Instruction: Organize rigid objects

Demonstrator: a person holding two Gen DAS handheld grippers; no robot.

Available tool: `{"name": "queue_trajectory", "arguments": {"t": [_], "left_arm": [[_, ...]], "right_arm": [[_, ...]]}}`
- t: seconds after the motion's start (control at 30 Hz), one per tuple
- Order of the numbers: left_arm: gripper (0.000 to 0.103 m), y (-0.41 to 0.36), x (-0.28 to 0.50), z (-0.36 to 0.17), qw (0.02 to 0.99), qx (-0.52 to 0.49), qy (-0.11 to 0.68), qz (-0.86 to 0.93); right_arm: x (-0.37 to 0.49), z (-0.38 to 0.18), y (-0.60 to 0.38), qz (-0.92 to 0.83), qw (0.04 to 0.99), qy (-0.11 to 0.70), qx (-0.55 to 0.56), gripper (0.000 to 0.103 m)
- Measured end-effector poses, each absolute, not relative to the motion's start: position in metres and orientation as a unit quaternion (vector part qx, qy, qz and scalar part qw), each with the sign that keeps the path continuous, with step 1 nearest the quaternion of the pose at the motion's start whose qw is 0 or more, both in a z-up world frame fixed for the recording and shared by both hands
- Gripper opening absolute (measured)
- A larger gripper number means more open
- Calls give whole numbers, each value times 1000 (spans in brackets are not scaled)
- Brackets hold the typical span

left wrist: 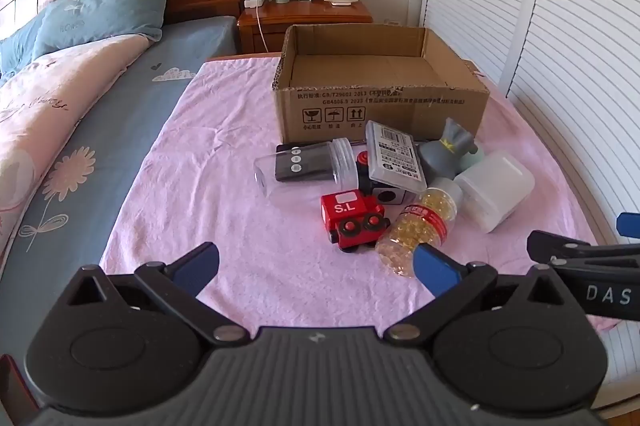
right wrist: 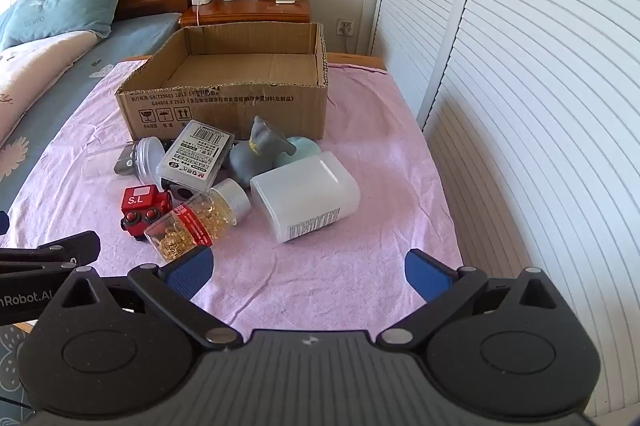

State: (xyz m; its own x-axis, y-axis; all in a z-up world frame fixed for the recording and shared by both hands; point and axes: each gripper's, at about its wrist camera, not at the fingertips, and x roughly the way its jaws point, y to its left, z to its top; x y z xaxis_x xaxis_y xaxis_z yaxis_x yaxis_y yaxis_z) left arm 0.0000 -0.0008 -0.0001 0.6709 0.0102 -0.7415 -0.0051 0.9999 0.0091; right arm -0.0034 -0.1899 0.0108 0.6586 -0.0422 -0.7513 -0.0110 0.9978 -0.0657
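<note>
Pink towel (right wrist: 340, 266) spread over the bed end, everything sitting on it. Open cardboard box (right wrist: 224, 105) at the far side, upright, nothing visible inside. Pile of rigid items just in front of box, touching each other. White plastic bottle (right wrist: 306, 195) on its side, right of pile. Clear jar (left wrist: 304, 167) on its side at left, dark remote-like item inside. Grey flat case (right wrist: 194, 155) with barcode label, tilted on top of pile. Grey rubber toy (right wrist: 258, 149) behind it, near box wall. Capsule bottle (right wrist: 198, 222) with red label, lying down, nearest the grippers. Red toy train (right wrist: 144, 207) marked S.L, beside capsule bottle. Left gripper (left wrist: 316, 266) jaws wide apart, holding nothing, short of pile. Right gripper (right wrist: 306, 272) same, jaws spread wide, empty, above towel.
</note>
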Motion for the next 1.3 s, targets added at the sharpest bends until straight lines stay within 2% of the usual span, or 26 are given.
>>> {"name": "queue_trajectory", "arguments": {"t": [1.3], "left_arm": [[102, -5, -2, 1, 915, -3, 404, 3]], "right_arm": [[-7, 15, -191, -8, 911, 410, -31, 103]]}}
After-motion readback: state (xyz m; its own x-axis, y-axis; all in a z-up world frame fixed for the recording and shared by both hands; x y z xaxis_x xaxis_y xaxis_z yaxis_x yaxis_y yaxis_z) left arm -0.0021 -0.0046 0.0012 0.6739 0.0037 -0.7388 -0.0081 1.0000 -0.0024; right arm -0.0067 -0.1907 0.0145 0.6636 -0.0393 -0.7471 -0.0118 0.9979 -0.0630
